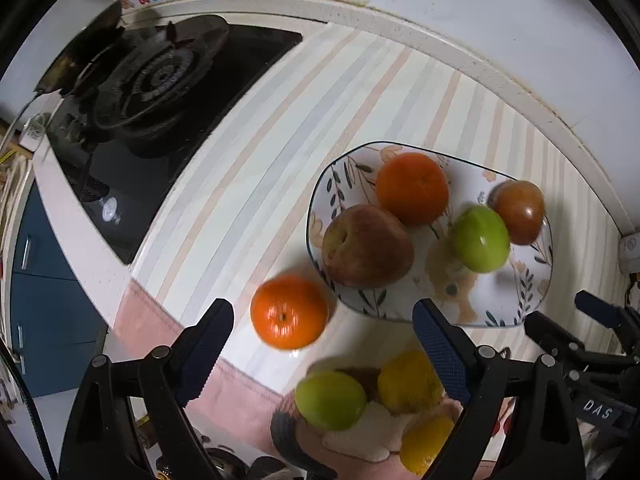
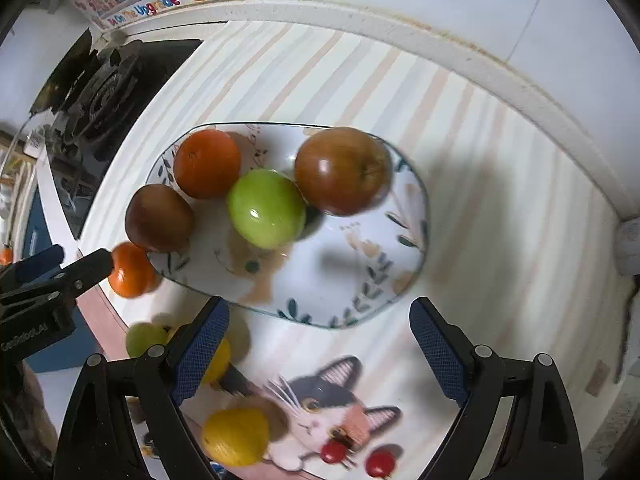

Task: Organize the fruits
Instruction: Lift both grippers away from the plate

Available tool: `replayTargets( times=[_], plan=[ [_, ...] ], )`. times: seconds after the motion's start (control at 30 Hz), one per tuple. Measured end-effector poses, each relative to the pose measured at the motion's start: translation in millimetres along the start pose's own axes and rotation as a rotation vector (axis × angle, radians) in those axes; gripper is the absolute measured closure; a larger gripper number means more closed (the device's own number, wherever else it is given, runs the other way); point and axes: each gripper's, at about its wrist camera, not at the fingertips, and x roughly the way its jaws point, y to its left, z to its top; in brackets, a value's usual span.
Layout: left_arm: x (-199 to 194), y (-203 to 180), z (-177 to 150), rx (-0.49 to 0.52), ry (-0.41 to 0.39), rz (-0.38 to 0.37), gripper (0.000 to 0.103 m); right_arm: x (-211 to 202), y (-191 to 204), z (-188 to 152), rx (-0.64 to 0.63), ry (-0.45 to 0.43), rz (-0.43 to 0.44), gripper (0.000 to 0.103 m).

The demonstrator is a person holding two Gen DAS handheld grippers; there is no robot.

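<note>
Plate (image 2: pixel 404 280) on striped bench (image 1: pixel 248 184): orange (image 2: pixel 207 163), green apple (image 2: pixel 267 214), two red apples. Loose beside it: second orange (image 1: pixel 289 311), green fruit (image 1: pixel 330 399), lemons (image 2: pixel 235 436). Fruit likely firm, smooth, apt to roll; grip across the widest part. Left claw (image 1: pixel 324 356) and right claw (image 2: pixel 320 354) both released, empty. Only the right view shows the cat mat (image 2: pixel 320 408); the left alone shows the whole stove (image 1: pixel 152 80)
</note>
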Motion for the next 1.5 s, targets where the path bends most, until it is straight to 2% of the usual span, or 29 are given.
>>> replayTargets(
  times=[0.23, 0.73, 1.17, 1.5],
  plan=[
    [-31.2, -7.6, -31.9, 0.007, -0.075, 0.026, 0.011, -35.1, -2.5, -29.0, -0.023, -0.028, -0.011, 0.009],
    [-104.0, -28.2, -86.6, 0.018, -0.176, -0.022, 0.011, -120.0, -9.2, -93.1, -0.055, -0.147, 0.014, 0.009],
    [-169.7, -35.8, -114.8, 0.020, -0.267, -0.068, 0.011, -189.2, -15.9, -117.8, -0.055, -0.239, 0.054, 0.009],
    [-181.0, -30.1, -118.0, 0.005, -0.277, -0.079, 0.011, -201.8, -14.7, -121.5, -0.055, -0.250, 0.074, 0.009]
  ],
)
